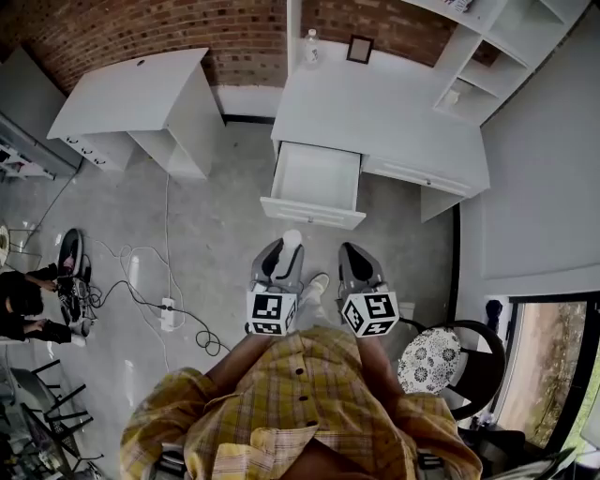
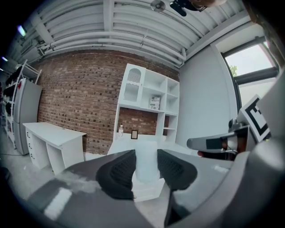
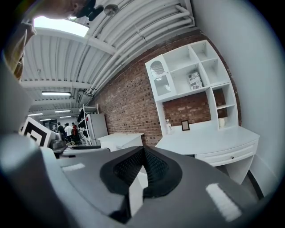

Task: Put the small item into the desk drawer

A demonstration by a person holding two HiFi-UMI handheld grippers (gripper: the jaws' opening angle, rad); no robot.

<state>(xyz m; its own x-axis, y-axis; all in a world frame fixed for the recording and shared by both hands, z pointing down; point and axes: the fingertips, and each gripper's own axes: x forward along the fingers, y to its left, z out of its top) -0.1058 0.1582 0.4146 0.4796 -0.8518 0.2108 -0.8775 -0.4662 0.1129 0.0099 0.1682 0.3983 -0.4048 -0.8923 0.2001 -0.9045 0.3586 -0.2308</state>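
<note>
- The left gripper and the right gripper: grey bodies. Each marker cube bears black-and-white square patterns.
- The pads: black, finely ribbed.
- The small item, between the left jaws: white.
- The desk and its open drawer, ahead of both grippers: plain white.
- The shelf unit, ahead and to the right: white.
- The wall, beyond the desk: red-brown brick with pale mortar lines.
- The second desk, ahead and left of the left gripper: white.
- The floor: mottled grey.
- The shirt, behind the grippers: yellow plaid.
- The chair cushion, right of the right gripper: white with a black floral print.
</note>
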